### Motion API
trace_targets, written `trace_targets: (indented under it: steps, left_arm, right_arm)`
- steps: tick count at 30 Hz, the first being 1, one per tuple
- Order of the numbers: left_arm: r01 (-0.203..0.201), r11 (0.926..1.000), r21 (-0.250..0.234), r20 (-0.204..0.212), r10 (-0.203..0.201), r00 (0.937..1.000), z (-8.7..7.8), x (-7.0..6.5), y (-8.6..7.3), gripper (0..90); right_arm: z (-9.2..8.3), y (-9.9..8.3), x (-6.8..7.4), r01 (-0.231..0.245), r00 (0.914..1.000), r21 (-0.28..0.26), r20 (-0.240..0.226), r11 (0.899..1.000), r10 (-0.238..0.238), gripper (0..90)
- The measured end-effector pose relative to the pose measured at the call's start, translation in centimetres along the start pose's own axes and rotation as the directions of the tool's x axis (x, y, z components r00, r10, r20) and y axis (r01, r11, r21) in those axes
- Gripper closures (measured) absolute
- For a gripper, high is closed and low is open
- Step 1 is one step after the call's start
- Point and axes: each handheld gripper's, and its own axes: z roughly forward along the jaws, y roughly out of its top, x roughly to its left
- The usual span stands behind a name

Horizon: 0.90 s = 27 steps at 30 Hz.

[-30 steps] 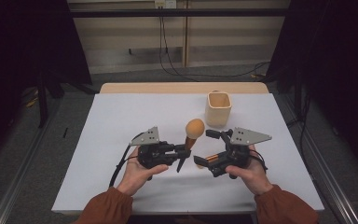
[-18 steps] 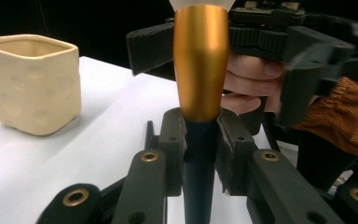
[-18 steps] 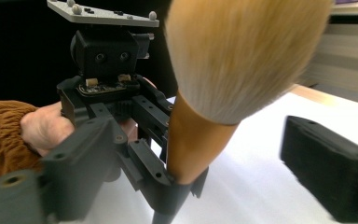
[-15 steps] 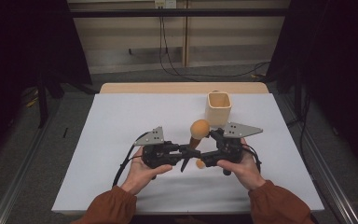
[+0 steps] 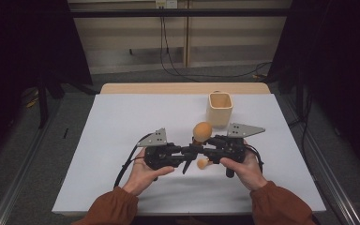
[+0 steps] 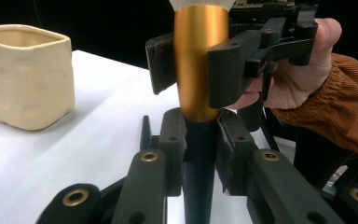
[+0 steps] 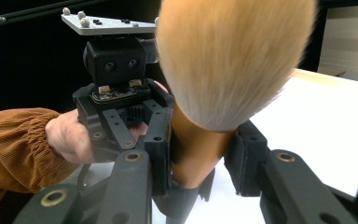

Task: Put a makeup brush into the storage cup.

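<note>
A makeup brush stands upright over the table, with a tan bristle head (image 5: 202, 130), a gold ferrule (image 6: 200, 60) and a dark handle. My left gripper (image 5: 190, 152) is shut on the dark handle (image 6: 199, 154), seen close up between its own jaws (image 6: 200, 130). My right gripper (image 5: 197, 144) faces it from the right and its jaws have just been closing around the gold ferrule. In the right gripper view the ferrule (image 7: 193, 149) sits between the jaws (image 7: 200, 156); the left pad touches it and a thin gap shows at the right pad.
A cream square cup (image 5: 219, 110) stands upright and apart behind the grippers, left of the brush in the left gripper view (image 6: 25, 74). The white table top (image 5: 122, 122) stretches to the left and front. Dark floor and cables lie beyond the far edge.
My right gripper has moved left up to the brush and its jaws have narrowed around the gold ferrule. The left gripper has kept still with the handle in it.
</note>
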Motion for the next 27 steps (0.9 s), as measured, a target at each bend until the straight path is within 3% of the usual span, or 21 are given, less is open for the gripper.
trace_targets:
  steps: [11,16,24,27]
  left_arm:
    - [-0.007,0.9998,0.017,-0.003,0.007,1.0000,-0.03,0.05,-0.09,73.2]
    - [0.009,0.9997,0.025,-0.015,-0.009,0.9998,0.02,0.08,-0.15,71.3]
    - [0.006,0.9992,0.040,-0.058,-0.004,0.9983,-0.04,0.01,-0.30,62.3]
    - [0.008,0.9991,0.042,-0.079,-0.005,0.9969,-0.18,0.06,-0.29,55.2]
  right_arm:
    - [0.09,-0.02,0.34,0.022,0.9997,0.015,0.011,1.000,-0.022,65.6]
    - [0.12,0.01,0.50,0.032,0.9989,0.028,0.033,0.999,-0.033,65.7]
    - [-0.37,0.24,0.26,0.030,0.9985,0.019,0.045,0.999,-0.031,65.8]
    - [-0.46,0.27,0.26,0.035,0.9981,0.024,0.050,0.999,-0.036,65.9]
